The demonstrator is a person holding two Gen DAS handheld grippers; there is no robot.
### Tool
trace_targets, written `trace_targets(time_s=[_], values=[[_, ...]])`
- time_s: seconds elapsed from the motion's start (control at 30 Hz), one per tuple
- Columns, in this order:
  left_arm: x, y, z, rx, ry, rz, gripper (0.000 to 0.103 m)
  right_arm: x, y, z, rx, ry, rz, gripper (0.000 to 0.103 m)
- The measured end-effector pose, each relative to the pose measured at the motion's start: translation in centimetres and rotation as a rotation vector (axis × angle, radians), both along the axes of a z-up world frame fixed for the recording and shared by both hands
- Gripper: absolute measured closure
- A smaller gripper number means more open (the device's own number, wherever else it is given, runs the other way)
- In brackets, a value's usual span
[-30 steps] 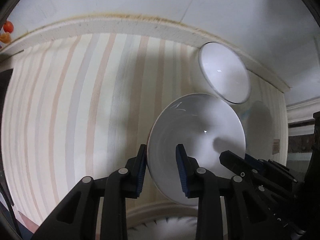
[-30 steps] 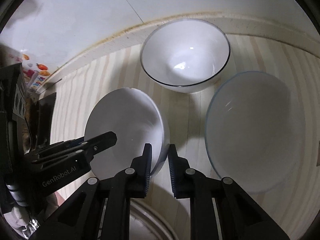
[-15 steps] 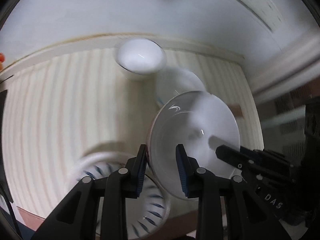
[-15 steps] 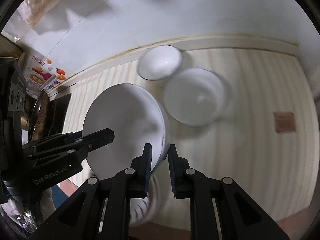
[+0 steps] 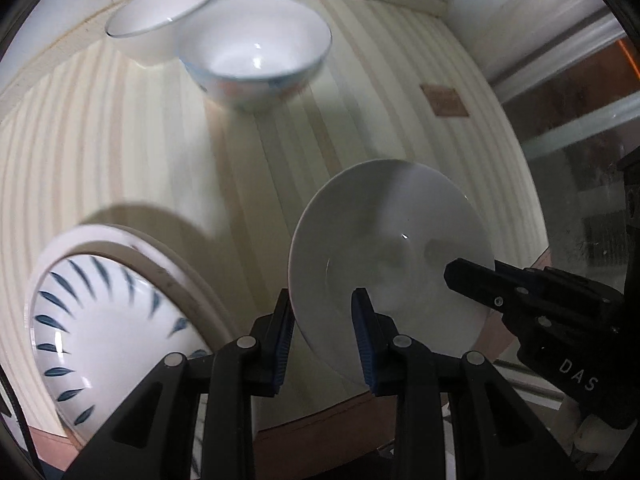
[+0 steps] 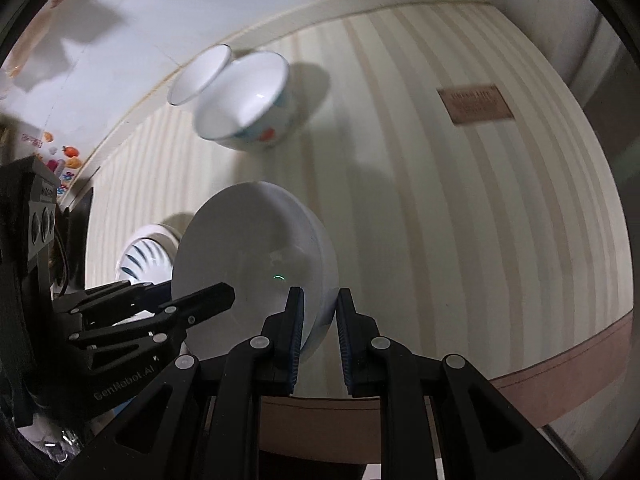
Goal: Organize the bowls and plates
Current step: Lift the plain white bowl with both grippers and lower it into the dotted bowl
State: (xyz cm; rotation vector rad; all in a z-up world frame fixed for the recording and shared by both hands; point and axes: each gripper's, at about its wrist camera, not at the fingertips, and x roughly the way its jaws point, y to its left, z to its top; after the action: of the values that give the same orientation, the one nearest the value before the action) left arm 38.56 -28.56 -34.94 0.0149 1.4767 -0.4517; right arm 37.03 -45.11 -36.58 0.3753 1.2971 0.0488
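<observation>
Both claws clamp 1 plain white bowl [image 5: 388, 256] by opposite rims: left claw [image 5: 322, 334], right claw [image 6: 318, 332], above the striped bench [image 6: 460, 220].

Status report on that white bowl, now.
Left gripper and right gripper both shut on white bowl rim, held above table. Patterned plate alongside. Nothing blocking.

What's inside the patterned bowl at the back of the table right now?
The patterned bowl looks empty: bare white inside with a glint at the bottom. The plain white bowl sits directly behind it, so their touching sides are hidden.
</observation>
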Motion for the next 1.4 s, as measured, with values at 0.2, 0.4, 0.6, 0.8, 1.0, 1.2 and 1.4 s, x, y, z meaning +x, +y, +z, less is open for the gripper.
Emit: trace_targets(time_s=[0.2, 0.4, 0.6, 0.8, 1.0, 1.2, 1.4], values=[[-0.4, -1.3, -1.9, 0.041, 0.012, -0.021, 0.077, -0.7, -1.3, -2.5, 0.008, 0.015, -0.017, 0.085], [-0.6, -2.7, -2.3, 0.075, -0.018, -0.051, 0.077, -1.4, -1.9, -3.7, 0.025, 0.022, -0.03, 0.085], [-0.5, -2.9, -2.5, 0.084, -0.012, -0.048, 0.077, -1.4, -1.9, -3.9, 0.035, 0.028, -0.039, 0.085], [-0.2, -3.2, -2.8, 0.087, 0.003, -0.051, 0.077, -1.3, -1.9, -3.9, 0.035, 0.035, -0.035, 0.085], [0.5, -1.9, 1.2, 0.055, -0.055, 0.001, 0.076, -0.9, -2.9, -3.4, 0.089, 0.078, -0.046, 0.084], [5.3, 1.2, 6.4, 0.022, -0.188, 0.129, 0.055, 0.6, -4.7, 1.5, 0.098, 0.008, -0.083, 0.076], [13.6, 3.7, 2.8, 0.018, -0.108, 0.285, 0.053, 8.2, -4.9, 3.3, 0.134, -0.075, -0.07, 0.056]])
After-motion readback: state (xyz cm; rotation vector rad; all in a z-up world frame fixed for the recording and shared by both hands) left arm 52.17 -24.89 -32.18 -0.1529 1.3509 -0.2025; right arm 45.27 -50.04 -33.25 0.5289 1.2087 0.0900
